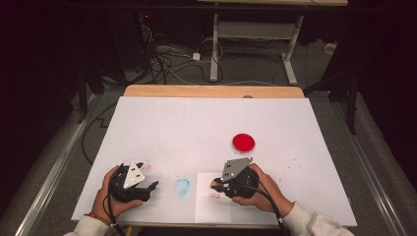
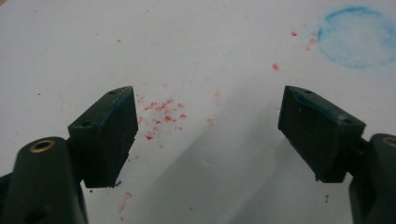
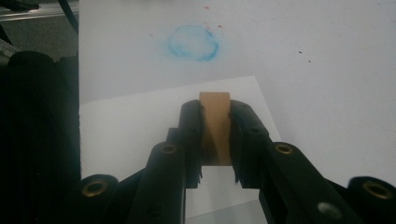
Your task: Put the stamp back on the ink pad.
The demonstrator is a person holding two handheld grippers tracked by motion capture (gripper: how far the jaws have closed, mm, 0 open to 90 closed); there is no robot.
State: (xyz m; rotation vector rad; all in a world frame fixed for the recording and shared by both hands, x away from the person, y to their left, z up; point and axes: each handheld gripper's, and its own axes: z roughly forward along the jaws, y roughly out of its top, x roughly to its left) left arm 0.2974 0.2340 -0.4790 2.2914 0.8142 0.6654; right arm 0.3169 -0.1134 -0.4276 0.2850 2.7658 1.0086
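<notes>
Over the paper sheet (image 3: 140,126), the right tool (image 3: 215,135) clamps a tan block (image 3: 215,126) (likely a stamp), while the left tool (image 2: 208,135) waits wide apart.

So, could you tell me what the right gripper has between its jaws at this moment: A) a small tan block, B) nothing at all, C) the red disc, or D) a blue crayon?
A: in the right gripper view, the right gripper has its jaws closed against both sides of a small tan block, held above the white sheet of paper.
</notes>
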